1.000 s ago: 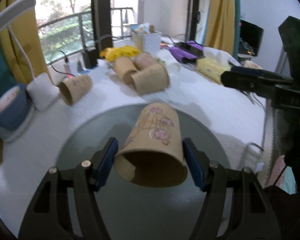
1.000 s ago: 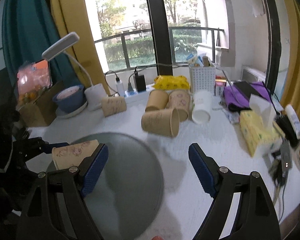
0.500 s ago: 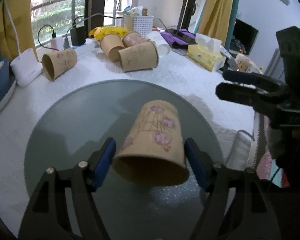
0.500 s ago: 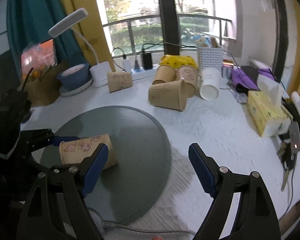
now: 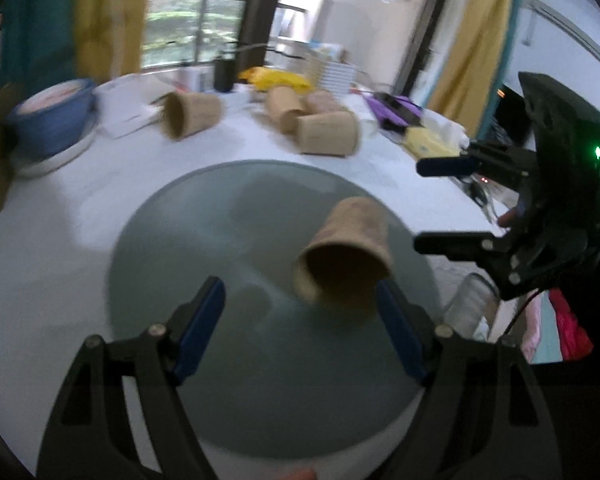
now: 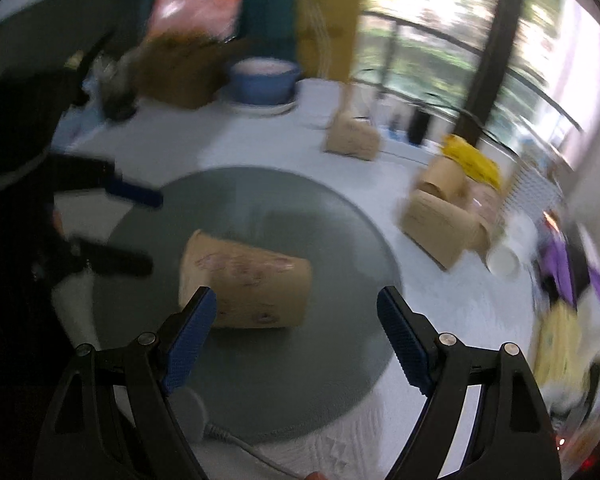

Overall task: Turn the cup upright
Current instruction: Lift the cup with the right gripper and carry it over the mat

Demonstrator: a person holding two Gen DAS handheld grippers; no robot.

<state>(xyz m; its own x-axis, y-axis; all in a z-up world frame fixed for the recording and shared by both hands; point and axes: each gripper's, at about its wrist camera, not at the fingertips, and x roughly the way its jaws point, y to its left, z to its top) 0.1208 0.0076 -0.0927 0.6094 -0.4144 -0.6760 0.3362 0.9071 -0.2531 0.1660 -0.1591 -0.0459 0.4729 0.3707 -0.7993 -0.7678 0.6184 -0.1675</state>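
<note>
A brown paper cup with pink drawings [image 5: 346,254] lies on its side on the round grey mat [image 5: 204,240], mouth toward the left wrist camera. My left gripper [image 5: 300,328] is open and empty; the cup lies just ahead of its right finger. In the right wrist view the cup [image 6: 246,286] lies on the mat [image 6: 324,360] between and just beyond the fingers of my open, empty right gripper [image 6: 296,340], closer to the left finger. The right gripper also shows in the left wrist view [image 5: 444,204], and the left gripper in the right wrist view [image 6: 136,228].
Several more brown cups [image 5: 328,134] lie on their sides on the white table [image 5: 60,208] behind the mat, one apart at the left [image 5: 192,114]. A blue bowl [image 5: 52,116], a white basket [image 5: 332,70], a yellow tissue pack [image 5: 424,140] and a glass jar [image 5: 470,306] stand around.
My left gripper has opened and let go of the cup, which now lies free on the mat. My right gripper has swung left toward the cup. Both views are motion-blurred.
</note>
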